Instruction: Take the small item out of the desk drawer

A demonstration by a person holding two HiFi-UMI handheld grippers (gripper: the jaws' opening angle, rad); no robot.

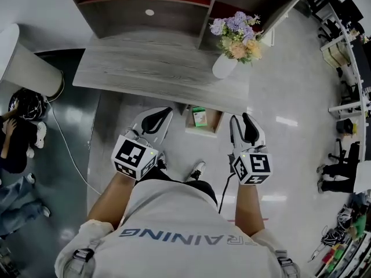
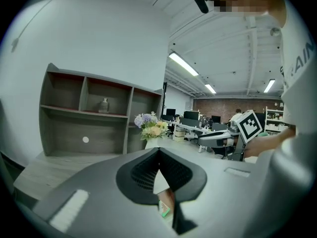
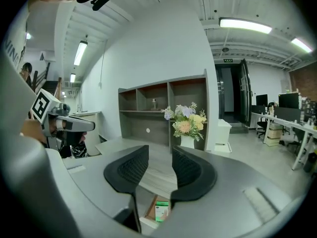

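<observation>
An open wooden drawer (image 1: pixel 217 122) sticks out under the front edge of the grey desk (image 1: pixel 151 68). A small green-and-white box (image 1: pixel 199 116) lies inside it, also seen low in the right gripper view as the box (image 3: pixel 161 211) and in the left gripper view as the box (image 2: pixel 164 210). My left gripper (image 1: pixel 167 111) hovers just left of the drawer, its jaws shut with nothing between them (image 2: pixel 158 151). My right gripper (image 1: pixel 239 118) hangs just right of the drawer, above it. Its jaws (image 3: pixel 160 155) stand apart, empty.
A white vase of flowers (image 1: pixel 225 65) stands on the desk's right end, and a shelf unit (image 1: pixel 151 4) sits at its back. A person (image 1: pixel 17 135) crouches at the left by a white column (image 1: pixel 23 62). A cable (image 1: pixel 66 146) runs over the glossy floor.
</observation>
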